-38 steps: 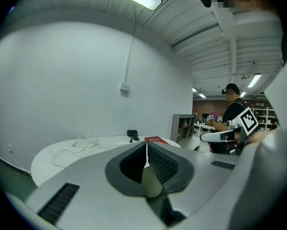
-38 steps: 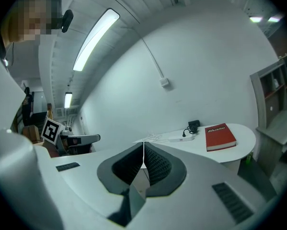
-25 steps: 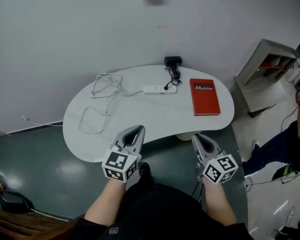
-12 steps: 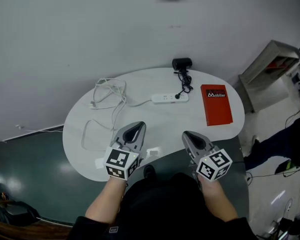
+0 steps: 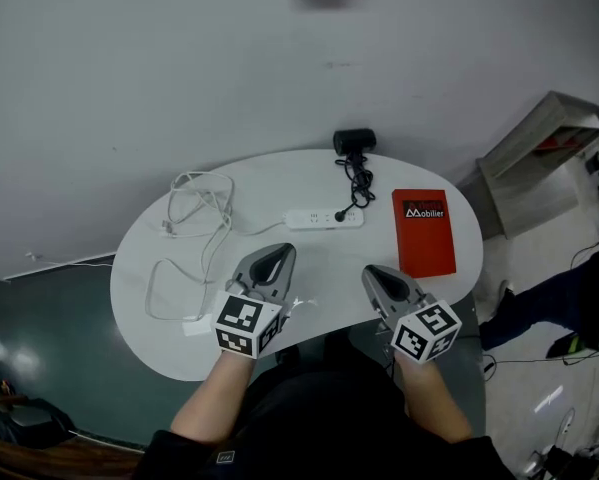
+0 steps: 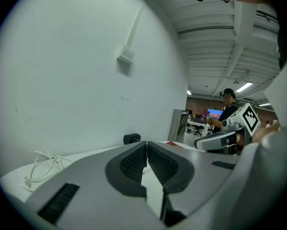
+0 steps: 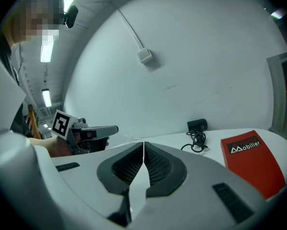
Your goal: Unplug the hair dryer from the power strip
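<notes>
Ahead of the left claw [image 5: 276, 256] and the right claw [image 5: 371, 271], the white kidney-shaped bench [image 5: 269, 183] is bare up to the long white power strip [image 5: 324, 218], which lies crosswise in front of both. Beyond it, a coiled black cord [image 5: 354, 183] and a small black hair dryer [image 5: 353, 140] crowd the far edge, closed off by the pale grey wall [image 5: 179, 68]. Right of the right claw, a flat red book [image 5: 424, 232] takes up the bench's end, leaving a narrow bare lane between book and strip. Left of the left claw sprawl loose white cables [image 5: 194, 203], one loop near that claw. Between the claws the bench is bare
</notes>
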The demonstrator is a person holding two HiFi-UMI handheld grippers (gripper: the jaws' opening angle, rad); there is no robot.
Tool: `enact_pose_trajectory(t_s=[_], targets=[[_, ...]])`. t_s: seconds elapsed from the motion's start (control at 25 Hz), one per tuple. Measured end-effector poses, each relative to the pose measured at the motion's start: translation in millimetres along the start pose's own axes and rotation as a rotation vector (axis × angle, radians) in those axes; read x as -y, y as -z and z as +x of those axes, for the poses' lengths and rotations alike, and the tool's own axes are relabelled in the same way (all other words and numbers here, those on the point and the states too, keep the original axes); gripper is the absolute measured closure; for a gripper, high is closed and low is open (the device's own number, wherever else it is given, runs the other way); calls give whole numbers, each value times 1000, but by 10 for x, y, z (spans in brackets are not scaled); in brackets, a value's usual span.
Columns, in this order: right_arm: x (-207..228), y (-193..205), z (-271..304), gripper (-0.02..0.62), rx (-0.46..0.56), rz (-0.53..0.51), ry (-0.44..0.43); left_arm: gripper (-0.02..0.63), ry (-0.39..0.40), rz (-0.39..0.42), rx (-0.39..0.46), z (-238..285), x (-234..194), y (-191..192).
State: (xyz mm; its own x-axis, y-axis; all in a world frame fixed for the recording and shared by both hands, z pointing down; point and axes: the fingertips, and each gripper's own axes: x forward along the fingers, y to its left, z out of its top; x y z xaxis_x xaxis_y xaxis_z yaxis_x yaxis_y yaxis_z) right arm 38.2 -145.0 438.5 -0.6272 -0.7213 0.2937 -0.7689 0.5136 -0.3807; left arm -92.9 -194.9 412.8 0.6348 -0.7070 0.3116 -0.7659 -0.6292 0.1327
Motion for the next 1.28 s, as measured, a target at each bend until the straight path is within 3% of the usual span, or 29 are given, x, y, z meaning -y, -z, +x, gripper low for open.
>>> enact_pose_trajectory(t_s=[0.24,0.4,0.64,0.84,1.08,1.28], targets=[[404,-296,254,560,-34,-54,-118,588,-72,0,-16,556,-36,-121],[629,-344,357,560,-69,-70,-151,588,-90,-10,-36,841,-35,-89],[891,-179,601,560,-119,-13,-131,588,-77,-10,-95,1079,-198,71],[869,24,816,560,-161,25,-123,588,-34,-2,-155,1245,-280,270],[1045,120,982,557,-139,60,-62,588,6,18,-240,1454,-339,582],[1086,277,1089,557,-181,67,-63,588,25,20,-287,1597,-397,801]])
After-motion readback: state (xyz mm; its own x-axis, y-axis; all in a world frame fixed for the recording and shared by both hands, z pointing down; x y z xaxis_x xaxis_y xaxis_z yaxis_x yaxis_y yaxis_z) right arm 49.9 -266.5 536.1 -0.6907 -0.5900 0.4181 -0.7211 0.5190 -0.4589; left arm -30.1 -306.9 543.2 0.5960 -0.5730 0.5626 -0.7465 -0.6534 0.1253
